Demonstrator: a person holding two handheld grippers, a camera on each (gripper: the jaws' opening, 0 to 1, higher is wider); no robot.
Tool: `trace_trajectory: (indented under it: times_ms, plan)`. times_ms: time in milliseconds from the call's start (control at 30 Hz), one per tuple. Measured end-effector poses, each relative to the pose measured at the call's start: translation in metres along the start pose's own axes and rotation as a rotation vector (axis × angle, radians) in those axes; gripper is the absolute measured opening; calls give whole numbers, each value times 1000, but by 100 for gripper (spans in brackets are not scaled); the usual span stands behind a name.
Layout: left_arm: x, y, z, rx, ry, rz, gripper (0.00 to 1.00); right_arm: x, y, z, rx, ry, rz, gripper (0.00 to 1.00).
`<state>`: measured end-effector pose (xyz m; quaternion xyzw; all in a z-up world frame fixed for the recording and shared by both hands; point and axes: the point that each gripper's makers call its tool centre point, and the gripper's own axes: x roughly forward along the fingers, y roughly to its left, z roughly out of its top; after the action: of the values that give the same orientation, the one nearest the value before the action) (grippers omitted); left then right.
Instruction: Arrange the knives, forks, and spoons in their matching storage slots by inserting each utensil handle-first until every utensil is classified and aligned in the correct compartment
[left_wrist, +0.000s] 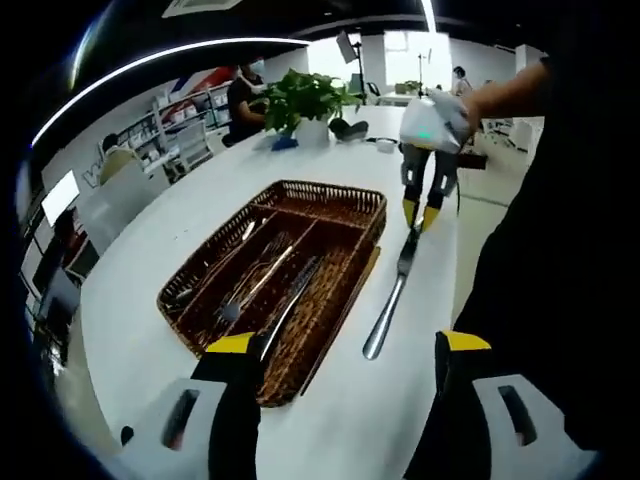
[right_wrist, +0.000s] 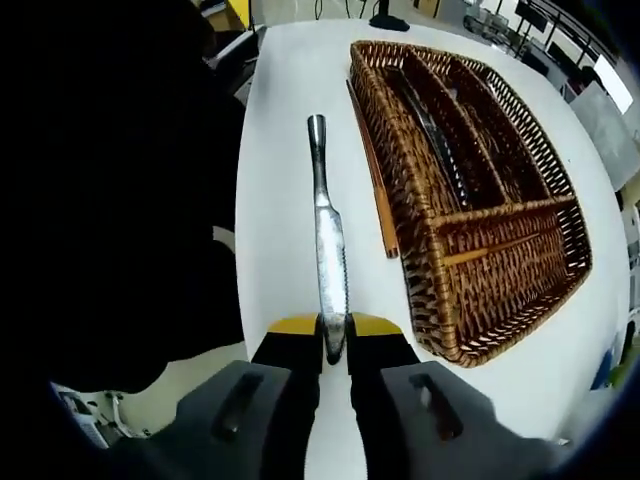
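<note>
Knife (right_wrist: 327, 240) lies along the white tabletop (right_wrist: 280, 120), blade end pinched between the closed jaws of the right tongs (right_wrist: 334, 330) at 6 o'clock in the right gripper view, handle pointing away toward 12 o'clock. In the left gripper view the same knife (left_wrist: 392, 295) runs from the right tongs (left_wrist: 423, 215) at 1 o'clock down toward the centre, its rounded handle end nearest the camera, just beside the basket's right wall.

Left tongs (left_wrist: 350, 345) stand wide open at 6 o'clock in their own view, holding nothing, jaws hanging over the near end of the basket and the bare tabletop beside it.

Basket (left_wrist: 345, 215) is a brown wicker tray split into long slots with one cross slot at the far end. In the left gripper view, utensils lie lengthwise in the slots: a fork (left_wrist: 245, 295) in the middle one, a dark-bladed knife (left_wrist: 295, 295) in the slot right of it, and something spoon-like in the left slot, too small to be sure. In the right gripper view the basket (right_wrist: 520, 290) sits at 2 o'clock, with a thin wooden strip (right_wrist: 375, 180) lying on the tabletop against its near wall, between it and the knife.

A bare lane of tabletop runs between knife and basket. The tabletop edge is close beside the knife on its other side, where the person's dark clothing (right_wrist: 120, 200) stands. A potted plant (left_wrist: 305, 100) sits well beyond the basket at 12 o'clock.
</note>
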<state>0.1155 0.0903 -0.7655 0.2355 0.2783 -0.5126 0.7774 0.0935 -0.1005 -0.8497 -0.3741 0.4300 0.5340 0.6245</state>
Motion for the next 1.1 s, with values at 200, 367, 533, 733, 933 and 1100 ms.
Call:
trace_trajectory:
  times_ms: [200,367,533,733,933,1100]
  plan:
    - [42,-25,-3,67,63,-109,57,-3,0,4,-10,14,5,7]
    - [73,-34,-4,112,98,-148,45,-6,0,9,-14,20,6,7]
    - [98,-39,-8,60,78,-195,35,-6,1,12,-12,25,13,7]
    - [116,-52,-17,193,137,-231,30,-8,0,21,-28,24,16,7]
    - [125,-56,-11,195,131,-231,26,-14,-2,25,-38,32,17,7]
    - [125,-51,-9,192,126,-209,20,-16,-4,28,-40,34,17,7]
